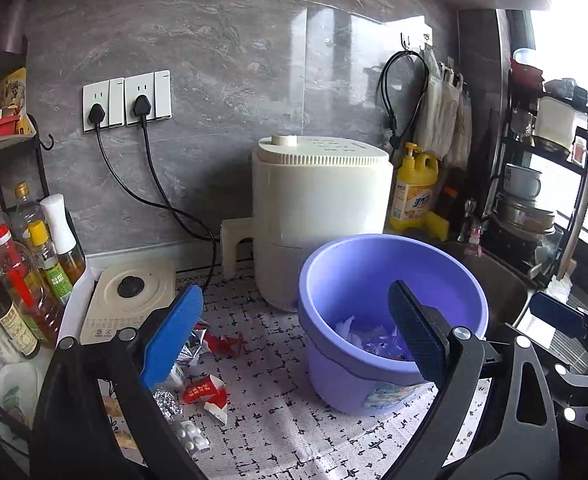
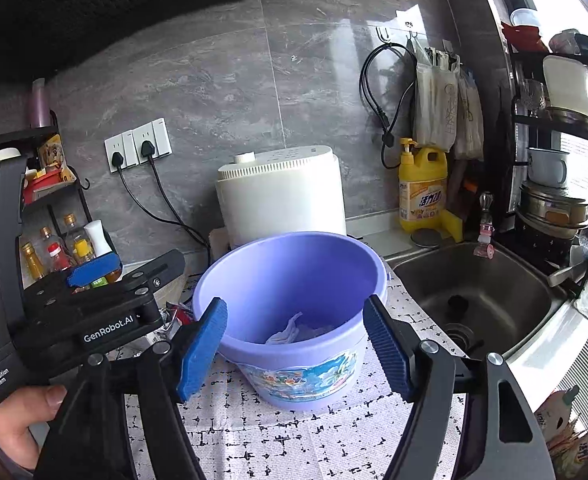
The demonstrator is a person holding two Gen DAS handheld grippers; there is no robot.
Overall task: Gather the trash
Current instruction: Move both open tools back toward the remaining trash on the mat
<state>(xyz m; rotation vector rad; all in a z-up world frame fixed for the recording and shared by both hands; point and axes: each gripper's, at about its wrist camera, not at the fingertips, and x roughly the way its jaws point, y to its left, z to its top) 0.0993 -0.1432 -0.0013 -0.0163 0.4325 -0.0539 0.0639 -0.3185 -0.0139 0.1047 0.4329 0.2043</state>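
Note:
A purple plastic bucket (image 1: 390,320) stands on the patterned mat and holds crumpled white and clear trash (image 1: 370,338); it also shows in the right wrist view (image 2: 294,320). Loose trash lies left of it: red-and-white wrappers (image 1: 206,392), a red-and-silver scrap (image 1: 218,342), a foil ball (image 1: 166,402) and a white blister pack (image 1: 192,438). My left gripper (image 1: 294,340) is open and empty, between the trash and the bucket. My right gripper (image 2: 294,348) is open and empty, just in front of the bucket. The left gripper's body (image 2: 94,308) shows at the left.
A cream appliance (image 1: 318,208) stands behind the bucket, with plugged cables (image 1: 154,184). A cream hotplate (image 1: 130,300) and oil bottles (image 1: 22,272) are at the left. A steel sink (image 2: 478,292), yellow detergent bottle (image 2: 422,188) and dish rack (image 2: 554,160) are at the right.

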